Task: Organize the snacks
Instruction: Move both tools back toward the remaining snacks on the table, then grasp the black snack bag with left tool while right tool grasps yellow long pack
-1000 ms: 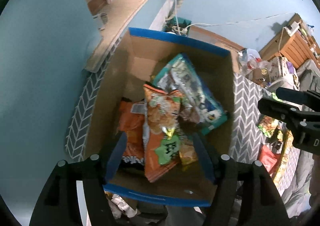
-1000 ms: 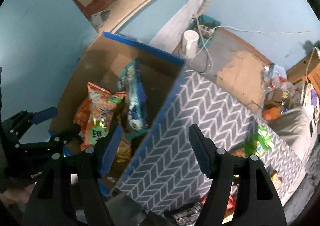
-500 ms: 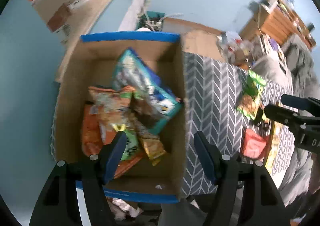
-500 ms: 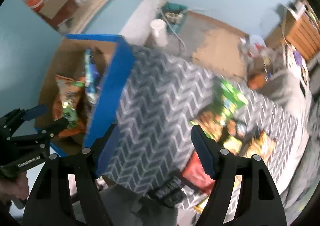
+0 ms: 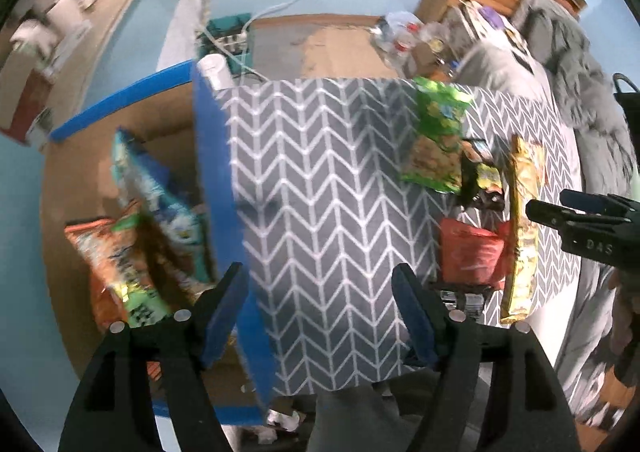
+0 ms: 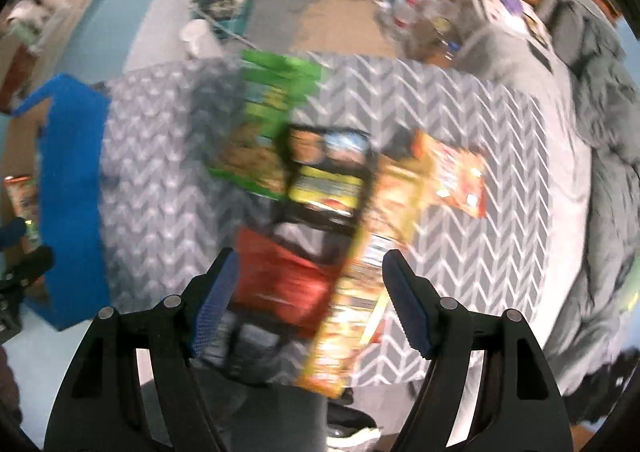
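Your tabletop, under its grey chevron cloth, fills most of both views; the cardboard box with blue-taped rims stands at its left edge, and inside it lie an orange snack bag and a blue-and-teal bag leaning against each other; the snacks not yet boxed are bunched toward the tabletop's right side, well apart from the box; there you have a green bag nearest the far edge, a long yellow bag running toward the near edge, a red bag just beside it on the left, and a black-and-yellow packet between the green and the red; a smaller orange-red packet lies further right, seen only in the blurred right wrist view; your left gripper hangs over bare cloth just beside the box wall, jaws wide with nothing between them, having just been opening; your right gripper hangs above the red and yellow bags, jaws likewise wide and pressing on nothing, also lately opened.
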The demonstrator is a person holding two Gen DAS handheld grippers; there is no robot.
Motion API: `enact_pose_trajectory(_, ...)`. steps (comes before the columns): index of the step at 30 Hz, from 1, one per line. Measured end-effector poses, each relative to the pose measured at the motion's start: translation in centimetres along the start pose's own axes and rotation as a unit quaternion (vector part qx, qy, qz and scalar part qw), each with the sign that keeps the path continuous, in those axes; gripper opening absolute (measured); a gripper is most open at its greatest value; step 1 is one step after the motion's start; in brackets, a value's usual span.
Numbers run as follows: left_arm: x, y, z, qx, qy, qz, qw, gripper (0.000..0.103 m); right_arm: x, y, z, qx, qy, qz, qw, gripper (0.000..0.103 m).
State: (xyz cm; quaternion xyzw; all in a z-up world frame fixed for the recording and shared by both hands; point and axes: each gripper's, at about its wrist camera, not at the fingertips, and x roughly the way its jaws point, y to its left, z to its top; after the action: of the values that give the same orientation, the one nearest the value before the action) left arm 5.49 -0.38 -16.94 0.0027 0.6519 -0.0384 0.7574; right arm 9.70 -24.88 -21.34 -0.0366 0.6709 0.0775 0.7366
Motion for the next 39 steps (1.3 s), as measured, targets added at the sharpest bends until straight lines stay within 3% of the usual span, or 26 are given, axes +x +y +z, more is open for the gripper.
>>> enact_pose_trajectory(8,3.0,-4.1,0.7,0.044,0.019,0.003,0.9988,0.076,2.7,-4.0,-1.5,0.044,0.018,-0.004,0.999,0.075)
enact_pose_trajectory(22,7.9,-7.7,0.0,0.048,0.065,-0.003,0.9967,0.076,6.8,-4.3,-2.2,0.063,0.024,0.006,0.998,0.073)
enact_pose_trajectory(26,8.5,-8.4,-0.8,0.047,0.075,-0.008,0.9961,0.076,7.5,-4.2,-2.7,0.053,0.026,0.012,0.998,0.041)
enact_pose_trajectory(29,8.7,-8.8,-1.4,0.04,0.081,-0.015,0.9958,0.076,7.3,-4.6,-3.3,0.048,0.011,0.015,0.999,0.033)
enact_pose_trajectory(32,8.4,-9.0,-2.2,0.027,0.084,-0.024,0.9958,0.082,6.6,-5.4,-3.8,0.043,-0.001,0.018,0.999,0.031)
enact_pose_trajectory(39,8.3,-9.7,-4.8,0.005,0.09,-0.052,0.9946,0.082,5.4,-8.7,-5.9,0.048,-0.005,0.034,0.998,0.031)
